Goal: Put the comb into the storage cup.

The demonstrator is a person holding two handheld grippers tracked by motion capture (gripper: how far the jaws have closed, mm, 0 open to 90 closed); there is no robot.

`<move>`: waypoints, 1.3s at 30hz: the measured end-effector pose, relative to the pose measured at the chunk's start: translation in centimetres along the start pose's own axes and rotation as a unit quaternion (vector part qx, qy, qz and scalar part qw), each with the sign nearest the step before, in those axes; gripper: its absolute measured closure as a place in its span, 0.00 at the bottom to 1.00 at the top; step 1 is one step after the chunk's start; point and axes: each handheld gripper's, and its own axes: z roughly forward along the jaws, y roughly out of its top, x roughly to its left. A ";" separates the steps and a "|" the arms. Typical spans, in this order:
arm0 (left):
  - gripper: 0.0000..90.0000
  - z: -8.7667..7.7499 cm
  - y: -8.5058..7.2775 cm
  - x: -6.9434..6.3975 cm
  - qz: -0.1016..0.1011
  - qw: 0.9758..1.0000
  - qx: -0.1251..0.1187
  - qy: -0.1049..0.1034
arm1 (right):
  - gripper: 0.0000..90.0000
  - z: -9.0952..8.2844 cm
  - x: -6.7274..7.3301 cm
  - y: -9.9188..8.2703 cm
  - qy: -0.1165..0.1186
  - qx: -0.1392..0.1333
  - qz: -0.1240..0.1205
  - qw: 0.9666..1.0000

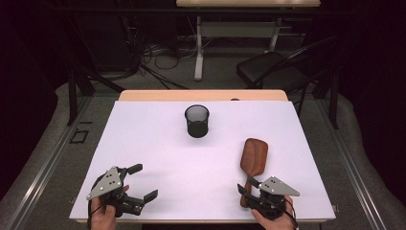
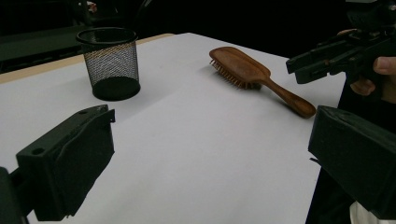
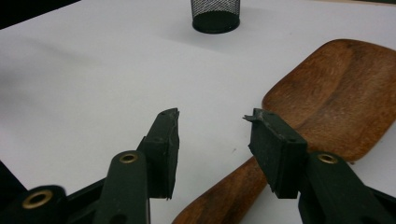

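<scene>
Wooden paddle hairbrush (image 1: 253, 155) lies on the white bench (image 1: 158, 143), right-front area, bristles down w/ smooth back up in the high view; head points away from the person, handle runs back toward the front edge. In the left gripper view the bristles (image 2: 227, 74) show under the head's edge, touching the surface.

Right tool (image 1: 249, 188) sits low over the handle end, at the bench's front right. Jaws approx half open, one on each side of the handle; in the right gripper view the handle (image 3: 224, 196) passes between & under them, pads not pressing on it as far as visible. Not gripped yet.

Left tool (image 1: 141, 182) rests at front left, well apart from the brush, jaws spread wide, nothing between them. A hand (image 1: 103, 215) holds it from the bottom edge.

Black mesh pen cup (image 1: 197, 121) stands upright near bench centre-back, apart from brush & both tools. Inside looks dark; can't tell contents.
</scene>
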 end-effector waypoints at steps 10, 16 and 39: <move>0.00 -0.1 0.0 0.1 -0.002 1.000 -0.001 -0.002 | 0.67 1.2 0.7 0.1 0.009 0.023 -0.004 1.000; 0.00 -0.1 0.0 0.2 -0.003 1.000 -0.001 -0.006 | 0.78 2.1 1.0 -0.1 0.025 0.056 -0.007 0.998; 0.00 0.0 -0.1 0.2 -0.002 1.000 0.002 -0.003 | 0.99 2.4 -0.7 -1.0 0.016 0.114 0.031 0.993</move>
